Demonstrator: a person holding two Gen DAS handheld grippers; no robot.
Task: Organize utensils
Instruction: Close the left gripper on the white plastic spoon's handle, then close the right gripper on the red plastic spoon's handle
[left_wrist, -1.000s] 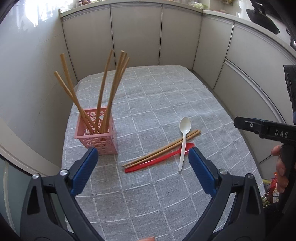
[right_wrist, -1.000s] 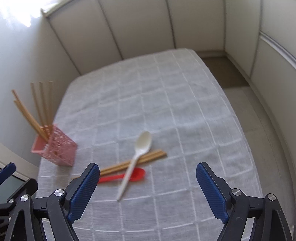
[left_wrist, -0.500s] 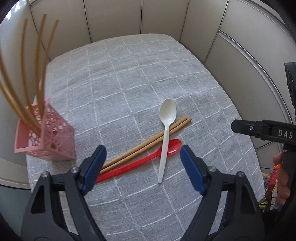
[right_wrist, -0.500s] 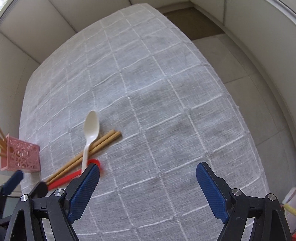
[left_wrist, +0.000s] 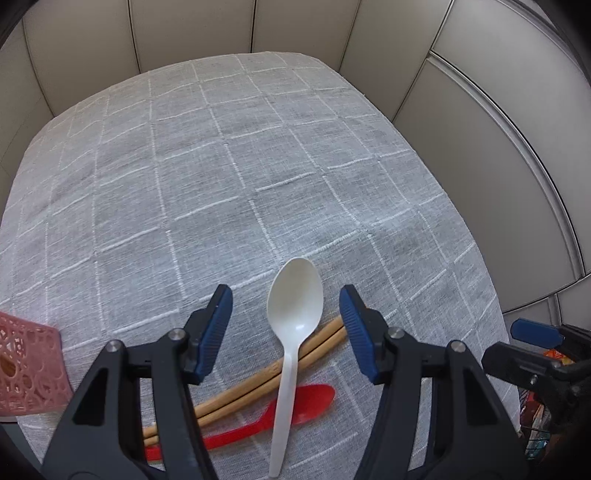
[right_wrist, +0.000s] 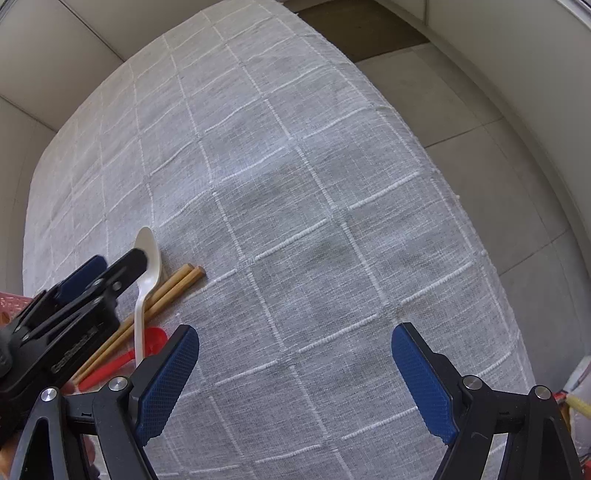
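A white plastic spoon (left_wrist: 286, 376) lies on the grey checked tablecloth (left_wrist: 221, 184), across a pair of wooden chopsticks (left_wrist: 251, 387) and a red spoon (left_wrist: 310, 402). My left gripper (left_wrist: 284, 301) hangs low over them with its jaws closing. The white spoon's bowl is between its blue pads, which do not touch it. The right wrist view shows the same white spoon (right_wrist: 149, 251) and chopsticks (right_wrist: 184, 278), with the left gripper (right_wrist: 116, 260) over them. My right gripper (right_wrist: 295, 332) stands open above bare cloth, holding nothing.
The pink lattice basket (left_wrist: 29, 369) stands at the left edge of the table, its contents out of view. One blue finger (left_wrist: 535, 334) of the right gripper shows at the far right. Beige wall panels surround the table, and tiled floor (right_wrist: 480, 147) lies beyond its right edge.
The left gripper came down and forward over the utensils, and its jaws narrowed around the white spoon's bowl. The basket slid to the view's left edge. The right gripper tipped down toward the cloth.
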